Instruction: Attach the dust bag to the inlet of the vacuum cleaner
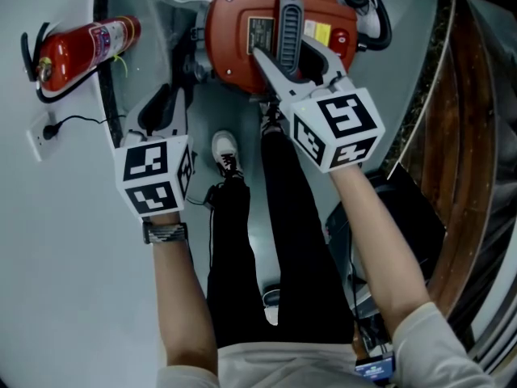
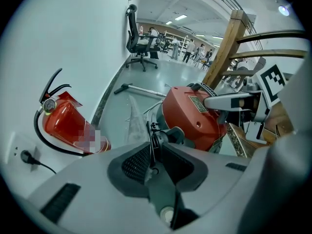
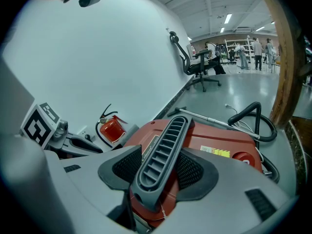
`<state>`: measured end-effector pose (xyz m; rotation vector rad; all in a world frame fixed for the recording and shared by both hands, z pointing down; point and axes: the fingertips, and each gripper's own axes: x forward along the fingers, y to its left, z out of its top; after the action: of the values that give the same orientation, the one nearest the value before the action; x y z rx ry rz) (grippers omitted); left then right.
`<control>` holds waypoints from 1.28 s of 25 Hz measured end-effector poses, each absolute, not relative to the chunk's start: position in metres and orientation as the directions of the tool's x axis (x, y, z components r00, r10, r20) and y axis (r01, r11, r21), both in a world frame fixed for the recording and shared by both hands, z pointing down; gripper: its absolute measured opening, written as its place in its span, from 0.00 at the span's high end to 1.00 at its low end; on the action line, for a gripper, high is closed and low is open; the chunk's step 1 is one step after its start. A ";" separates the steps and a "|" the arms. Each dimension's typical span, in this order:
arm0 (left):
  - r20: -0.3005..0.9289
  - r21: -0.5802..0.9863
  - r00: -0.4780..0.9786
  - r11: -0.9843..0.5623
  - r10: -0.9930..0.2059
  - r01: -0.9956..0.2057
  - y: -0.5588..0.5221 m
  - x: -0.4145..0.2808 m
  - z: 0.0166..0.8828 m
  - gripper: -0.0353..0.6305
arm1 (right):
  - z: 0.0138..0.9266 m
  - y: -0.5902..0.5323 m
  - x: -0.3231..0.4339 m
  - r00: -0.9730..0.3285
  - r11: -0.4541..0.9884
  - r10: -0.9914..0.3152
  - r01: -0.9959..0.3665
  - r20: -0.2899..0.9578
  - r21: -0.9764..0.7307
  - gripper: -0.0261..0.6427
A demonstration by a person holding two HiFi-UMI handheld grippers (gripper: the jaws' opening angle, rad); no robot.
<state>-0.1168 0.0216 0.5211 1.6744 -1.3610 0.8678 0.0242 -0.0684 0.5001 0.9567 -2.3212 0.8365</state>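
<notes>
The red vacuum cleaner stands on the floor ahead of my feet. My right gripper is shut on its grey ribbed handle, which runs between the two pads. My left gripper sits at the vacuum's left side, pointing steeply down. A thin black collar of the dust bag stands between its pads, right by the vacuum's dark inlet. The clear, crumpled dust bag trails away over the floor beyond the collar. Whether the collar sits on the inlet is hidden.
A red fire extinguisher lies by the white wall, near a wall socket with a plug. A black hose and a metal wand lie beyond the vacuum. A wooden stair rail runs along the right. My shoe is close to the vacuum.
</notes>
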 end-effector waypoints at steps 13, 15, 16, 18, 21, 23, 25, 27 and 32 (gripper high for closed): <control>0.912 0.142 0.166 -0.091 -0.375 -0.986 0.036 -0.115 0.532 0.83 | 0.500 -0.068 0.024 -0.636 0.568 -0.444 -0.745 0.632 -0.350 0.65; 0.914 0.138 0.161 -0.088 -0.372 -0.987 0.035 -0.116 0.535 0.83 | 0.500 -0.068 0.024 -0.635 0.568 -0.445 -0.745 0.632 -0.350 0.65; 0.915 0.137 0.158 -0.084 -0.372 -0.987 0.034 -0.116 0.536 0.83 | 0.500 -0.068 0.024 -0.635 0.568 -0.445 -0.745 0.631 -0.349 0.65; 0.914 0.138 0.155 -0.071 -0.375 -0.988 0.033 -0.118 0.539 0.83 | 0.500 -0.068 0.024 -0.636 0.569 -0.445 -0.745 0.631 -0.350 0.65; 0.916 0.133 0.147 -0.063 -0.374 -0.989 0.032 -0.119 0.543 0.82 | 0.500 -0.068 0.024 -0.637 0.570 -0.443 -0.743 0.631 -0.351 0.65; 0.921 0.113 0.129 -0.064 -0.368 -0.992 0.033 -0.120 0.545 0.83 | 0.500 -0.068 0.024 -0.637 0.570 -0.443 -0.743 0.631 -0.351 0.65; 0.924 0.080 0.097 -0.061 -0.370 -0.995 0.033 -0.123 0.548 0.87 | 0.500 -0.068 0.024 -0.637 0.570 -0.443 -0.743 0.631 -0.350 0.65; 0.923 0.038 0.059 -0.062 -0.381 -0.997 0.032 -0.125 0.549 0.87 | 0.500 -0.068 0.024 -0.637 0.570 -0.442 -0.743 0.631 -0.351 0.65; 0.912 0.021 0.019 0.001 -0.411 -1.000 0.033 -0.131 0.549 0.90 | 0.500 -0.068 0.024 -0.639 0.571 -0.441 -0.742 0.630 -0.352 0.65</control>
<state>-0.1306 0.0327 0.5487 1.5184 -1.4995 0.9589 0.0237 -0.0676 0.5003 0.9479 -2.3248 0.8367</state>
